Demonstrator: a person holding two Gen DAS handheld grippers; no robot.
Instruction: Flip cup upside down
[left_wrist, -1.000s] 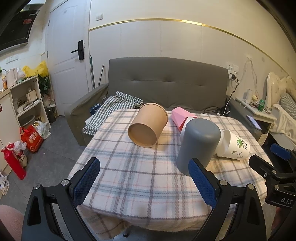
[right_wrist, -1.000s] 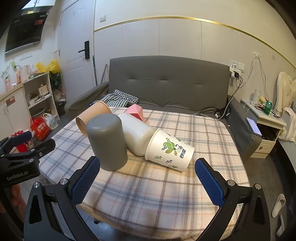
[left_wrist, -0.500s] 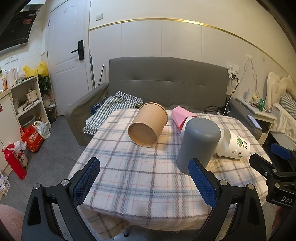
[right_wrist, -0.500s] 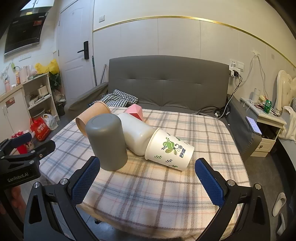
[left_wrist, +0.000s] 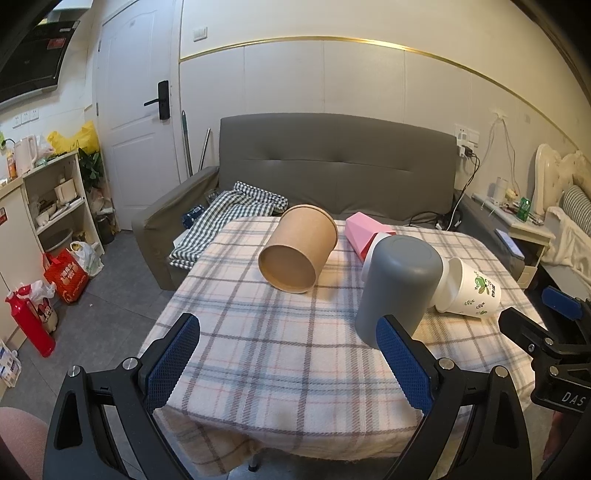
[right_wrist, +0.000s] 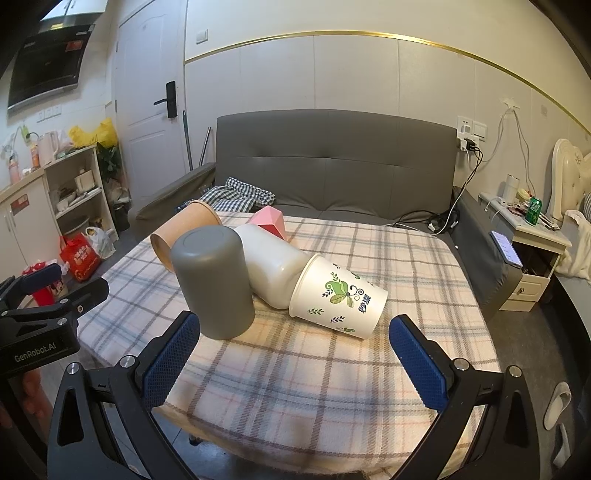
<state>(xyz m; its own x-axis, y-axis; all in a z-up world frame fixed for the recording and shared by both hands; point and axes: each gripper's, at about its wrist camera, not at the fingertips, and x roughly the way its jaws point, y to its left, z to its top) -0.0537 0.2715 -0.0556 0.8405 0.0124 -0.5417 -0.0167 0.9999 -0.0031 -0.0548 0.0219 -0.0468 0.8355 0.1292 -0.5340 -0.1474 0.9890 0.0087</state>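
**Fingers apart, cups waiting on the table**

Fingers: blue-padded, spread wide on both the left gripper and right gripper; both empty, held short of the table.
Grey cup: stands mouth-down, seemingly flipped already.
Printed cup: on its side, mouth against a white jar; leaf design, blue characters unreadable.
Brown cup: on its side, likely awaiting flipping.
Pink box: behind.
Writing: "GenRobot.AI", "DAS" on gripper bodies.
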